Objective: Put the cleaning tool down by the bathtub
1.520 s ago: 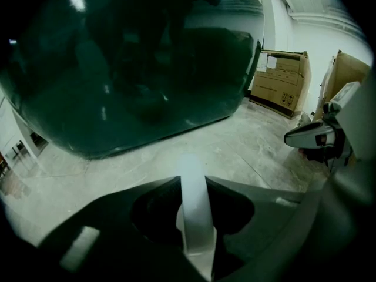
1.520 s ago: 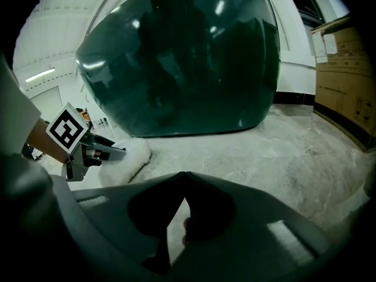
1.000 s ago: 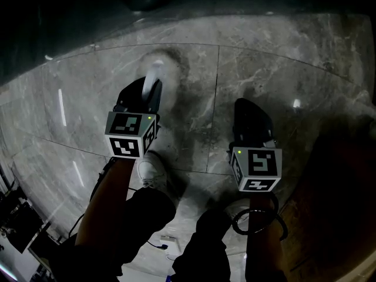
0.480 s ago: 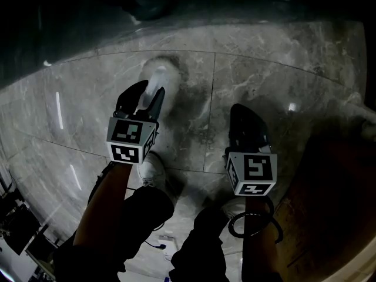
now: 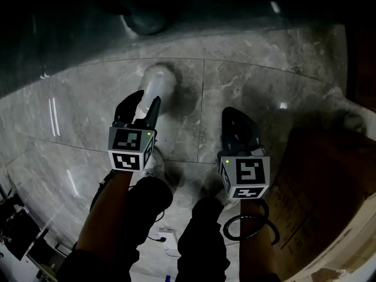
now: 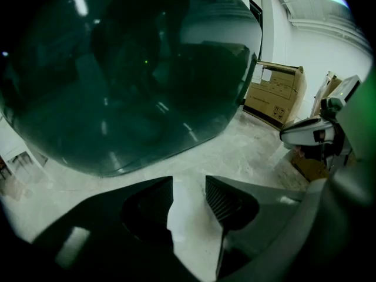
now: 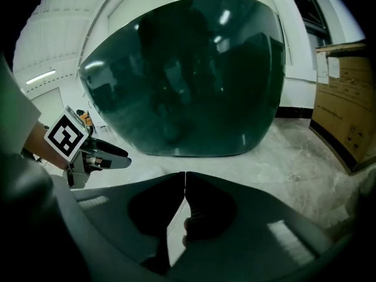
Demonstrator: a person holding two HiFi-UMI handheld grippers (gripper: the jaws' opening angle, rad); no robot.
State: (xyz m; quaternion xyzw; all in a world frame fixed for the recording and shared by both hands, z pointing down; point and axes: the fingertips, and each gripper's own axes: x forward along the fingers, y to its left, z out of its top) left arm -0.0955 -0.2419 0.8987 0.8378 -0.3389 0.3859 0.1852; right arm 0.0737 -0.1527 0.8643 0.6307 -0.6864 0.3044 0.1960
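The cleaning tool [image 5: 157, 78] is white, with a rounded head that rests on the marble floor [image 5: 264, 75] just short of the dark green bathtub [image 5: 147, 16]. My left gripper [image 5: 147, 98] is shut on its handle. In the left gripper view the pale handle [image 6: 182, 216] fills the narrow gap between the jaws of the left gripper [image 6: 189, 184], and the bathtub [image 6: 135, 75] looms ahead. My right gripper [image 5: 232, 115] hangs beside it to the right. Its jaws meet with nothing between them, as the right gripper view shows for the right gripper [image 7: 185, 178] facing the bathtub [image 7: 188, 75].
The person's legs and a pale shoe [image 5: 154, 164] stand below the grippers. A brown board [image 5: 317, 175] lies on the floor at the right. Cardboard boxes [image 6: 276, 96] stand beyond the tub, also seen as boxes [image 7: 346, 98] at the right. A black cable loop [image 5: 247, 228] hangs near the right arm.
Both grippers have drifted slightly left and down in the head view. The left one still holds the white tool, whose head now sits closer to the tub's base.
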